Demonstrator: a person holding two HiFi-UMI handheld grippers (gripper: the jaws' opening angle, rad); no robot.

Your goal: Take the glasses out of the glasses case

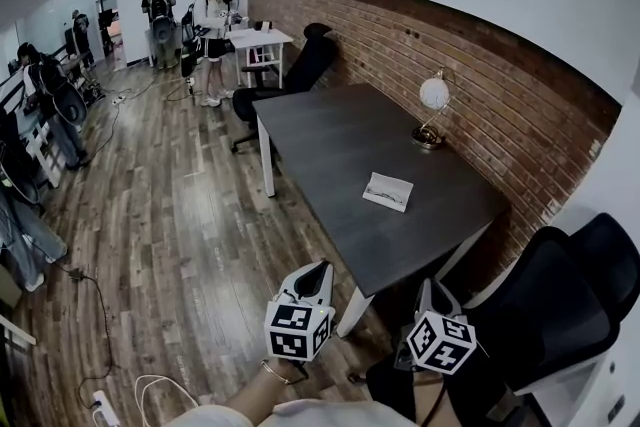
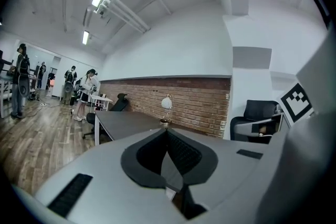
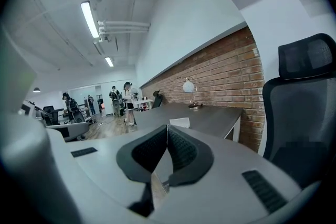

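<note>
A white glasses case (image 1: 388,192) lies shut on the dark grey table (image 1: 330,140), near its front right part; no glasses show. In the right gripper view the case (image 3: 179,122) peeks just above the jaw tips. Both grippers hang in front of the table's near end, well short of the case. My left gripper (image 1: 322,267) is shut with nothing in it, and its jaws meet at the tip (image 2: 167,131). My right gripper (image 1: 427,287) is also shut and empty, jaws touching (image 3: 167,127). The left gripper view does not show the case.
A globe desk lamp (image 1: 433,97) stands at the table's wall side by the brick wall. A black office chair (image 1: 560,310) sits close on my right, another (image 1: 305,65) at the table's far end. Several people (image 1: 212,10) stand far back. A cable and power strip (image 1: 100,405) lie on the wood floor.
</note>
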